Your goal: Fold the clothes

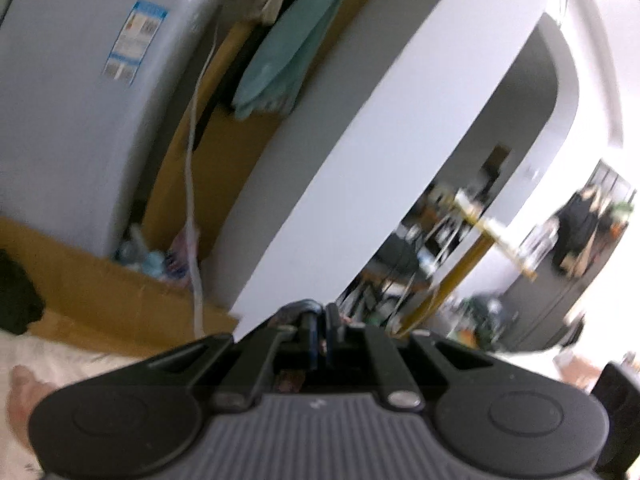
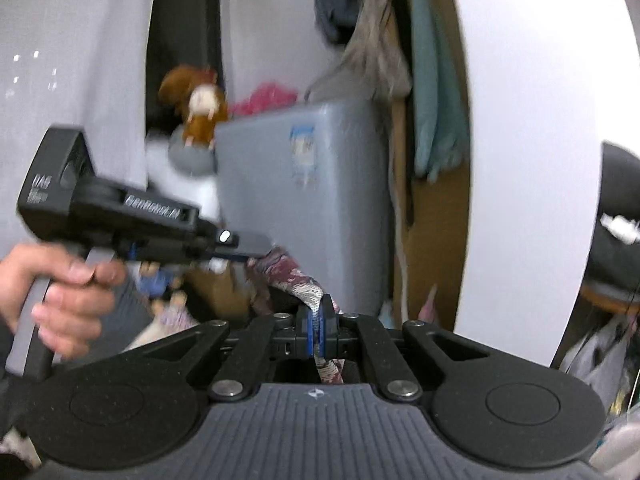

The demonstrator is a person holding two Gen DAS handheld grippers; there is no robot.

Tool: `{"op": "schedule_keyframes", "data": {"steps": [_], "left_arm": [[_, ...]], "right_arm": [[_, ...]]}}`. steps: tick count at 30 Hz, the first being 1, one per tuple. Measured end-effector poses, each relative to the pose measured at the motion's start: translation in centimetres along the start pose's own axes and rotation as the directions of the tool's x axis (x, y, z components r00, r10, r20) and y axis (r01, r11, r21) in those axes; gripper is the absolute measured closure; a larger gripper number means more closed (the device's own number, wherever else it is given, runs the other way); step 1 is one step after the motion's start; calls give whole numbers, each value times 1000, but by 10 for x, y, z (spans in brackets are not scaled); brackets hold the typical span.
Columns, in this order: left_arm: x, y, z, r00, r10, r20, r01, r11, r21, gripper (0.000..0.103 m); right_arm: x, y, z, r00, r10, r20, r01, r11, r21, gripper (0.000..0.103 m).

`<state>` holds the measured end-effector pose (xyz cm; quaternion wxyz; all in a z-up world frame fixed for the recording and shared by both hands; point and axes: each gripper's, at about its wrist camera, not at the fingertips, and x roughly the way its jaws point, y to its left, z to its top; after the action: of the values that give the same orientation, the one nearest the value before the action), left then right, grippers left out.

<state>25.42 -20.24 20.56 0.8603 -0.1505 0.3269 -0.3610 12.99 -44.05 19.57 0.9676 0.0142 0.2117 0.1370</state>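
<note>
A patterned maroon and white garment hangs stretched between both grippers in the air. My right gripper is shut on one edge of it, with cloth trailing down between the fingers. My left gripper shows in the right wrist view, held by a hand, and is shut on the garment's other end. In the left wrist view my left gripper has its fingers together and points up at a white wall; the cloth barely shows there.
A grey washing machine stands by a wooden wardrobe with a hanging teal cloth. A stuffed doll sits on the machine. A white bedsheet and a black garment lie below.
</note>
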Motion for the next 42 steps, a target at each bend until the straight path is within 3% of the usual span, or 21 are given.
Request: {"op": "schedule_keyframes", "data": {"steps": [3,8,13,15,16,23,26,32,36,40,42], "left_arm": [[3,31,-26,997,46,-55,-46,999,-8,98],[-9,87,-61,988,110,-107,-118,990,-76,96],[-19,135,-86,971,183,-156,-203,972,-120,89],[-25,157,-95,960,231,-157,-253,958,-139,78],[-27,164,-96,959,232,-163,-256,954,-154,78],[-26,220,-134,929,281,-240,-338,910,-242,71],[-18,239,-156,917,285,-279,-363,887,-284,70],[-20,257,-193,909,269,-319,-381,846,-373,68],[-12,261,-208,896,277,-346,-400,841,-364,67],[-1,264,-220,884,286,-369,-419,835,-356,65],[5,267,-226,877,296,-379,-432,830,-352,63]], "right_arm": [[21,15,-27,996,40,-82,-42,999,-23,100],[57,37,-59,985,91,-147,-98,994,-42,100],[88,66,-100,959,154,-237,-166,986,-29,100],[100,75,-114,940,170,-296,-187,982,-30,100],[104,78,-119,932,178,-315,-197,980,-30,100],[125,104,-166,834,260,-486,-328,943,-59,100],[120,119,-193,765,305,-567,-422,903,-84,100],[110,136,-241,663,288,-691,-493,862,-114,100],[107,133,-262,617,242,-749,-497,857,-133,96],[111,126,-266,596,237,-767,-483,869,-107,89],[111,124,-262,593,253,-764,-484,871,-87,73]]}}
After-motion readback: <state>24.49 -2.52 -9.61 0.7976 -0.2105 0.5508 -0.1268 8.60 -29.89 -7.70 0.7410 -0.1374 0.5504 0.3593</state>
